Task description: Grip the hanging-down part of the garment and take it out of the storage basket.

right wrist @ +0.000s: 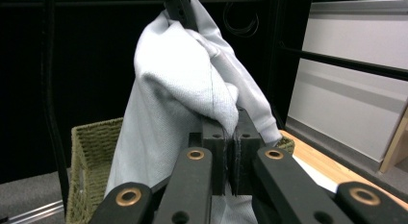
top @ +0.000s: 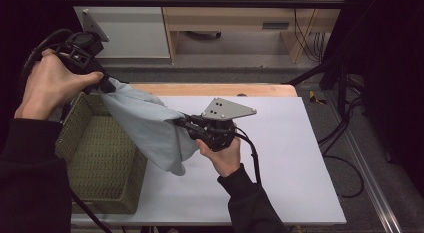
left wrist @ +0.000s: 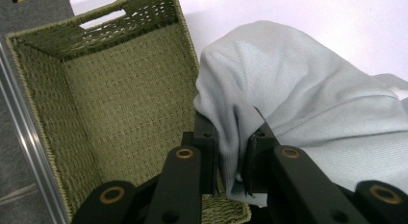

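Pale grey cloth (top: 150, 125) pinched by both tongs, left (left wrist: 233, 159), right (right wrist: 230, 152), above woven basket (top: 107, 168).

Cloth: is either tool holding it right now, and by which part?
Both. The left tool is shut on a fold at the upper end of the cloth, above the basket; the right tool pinches a bunched fold lower down.

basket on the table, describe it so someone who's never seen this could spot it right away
Start at the white table and go to its left end, beside the person's left forearm. There stands a rectangular olive-green woven basket, open on top, with a slot handle cut in one end wall. It is the only woven container there, and a pale grey cloth, held by both tongs, hangs over its right rim.
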### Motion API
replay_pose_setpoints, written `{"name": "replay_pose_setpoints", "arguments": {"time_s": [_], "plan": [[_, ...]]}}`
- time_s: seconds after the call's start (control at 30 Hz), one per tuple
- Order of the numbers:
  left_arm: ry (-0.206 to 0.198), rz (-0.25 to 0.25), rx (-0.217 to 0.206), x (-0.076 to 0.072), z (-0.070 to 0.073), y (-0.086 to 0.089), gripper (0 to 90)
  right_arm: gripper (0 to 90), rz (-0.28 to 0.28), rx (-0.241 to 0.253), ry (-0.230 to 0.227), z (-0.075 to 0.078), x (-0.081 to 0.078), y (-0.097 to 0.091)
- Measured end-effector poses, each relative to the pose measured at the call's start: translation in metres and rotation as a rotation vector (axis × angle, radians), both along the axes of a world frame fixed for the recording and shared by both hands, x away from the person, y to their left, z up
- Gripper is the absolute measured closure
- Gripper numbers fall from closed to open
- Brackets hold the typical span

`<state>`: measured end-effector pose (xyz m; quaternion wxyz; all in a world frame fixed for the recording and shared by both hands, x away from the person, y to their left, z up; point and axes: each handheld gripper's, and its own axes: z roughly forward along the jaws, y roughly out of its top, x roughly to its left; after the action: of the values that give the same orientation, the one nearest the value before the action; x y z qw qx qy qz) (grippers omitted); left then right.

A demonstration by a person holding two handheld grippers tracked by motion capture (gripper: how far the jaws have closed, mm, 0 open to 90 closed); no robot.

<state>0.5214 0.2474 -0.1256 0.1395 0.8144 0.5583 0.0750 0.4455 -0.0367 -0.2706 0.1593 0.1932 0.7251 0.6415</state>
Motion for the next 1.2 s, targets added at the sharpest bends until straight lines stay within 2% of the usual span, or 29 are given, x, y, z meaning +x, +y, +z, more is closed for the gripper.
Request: {"name": "replay_pose_setpoints", "arguments": {"time_s": [0.17,0.27,0.37,0.47,0.63,0.73,0.87,1.0,1.2], "plan": [[-0.003,0.001,0.001,0.0,0.0,0.001,78.6,87.1,0.0,-0.026,0.016,-0.01,0.002,0.002],[-0.002,-0.001,0.007,-0.001,0.001,0.0,78.7,87.0,0.009,-0.051,0.044,-0.027,0.004,0.007],[0.0,-0.003,0.012,-0.001,0.001,-0.003,78.7,86.7,0.019,-0.08,0.091,-0.049,0.007,0.015],[0.004,-0.006,0.021,0.001,-0.001,-0.005,78.7,85.2,0.032,-0.093,0.112,-0.065,0.009,0.024],[0.002,-0.005,0.024,0.001,-0.003,-0.004,78.8,69.9,0.034,-0.08,0.103,-0.076,0.005,0.028],[0.004,-0.005,0.021,0.001,-0.004,-0.002,78.8,58.7,0.034,-0.04,0.094,-0.078,0.001,0.019],[0.002,0.001,0.018,0.0,-0.004,0.0,78.9,46.5,0.002,0.012,0.094,-0.077,-0.001,-0.004],[0.002,0.0,0.018,0.0,-0.004,0.0,78.9,35.0,-0.089,0.045,0.092,-0.077,-0.004,-0.036],[0.002,-0.01,0.019,-0.002,-0.003,-0.002,78.9,20.1,-0.196,0.061,0.082,-0.084,-0.012,-0.073]]}}
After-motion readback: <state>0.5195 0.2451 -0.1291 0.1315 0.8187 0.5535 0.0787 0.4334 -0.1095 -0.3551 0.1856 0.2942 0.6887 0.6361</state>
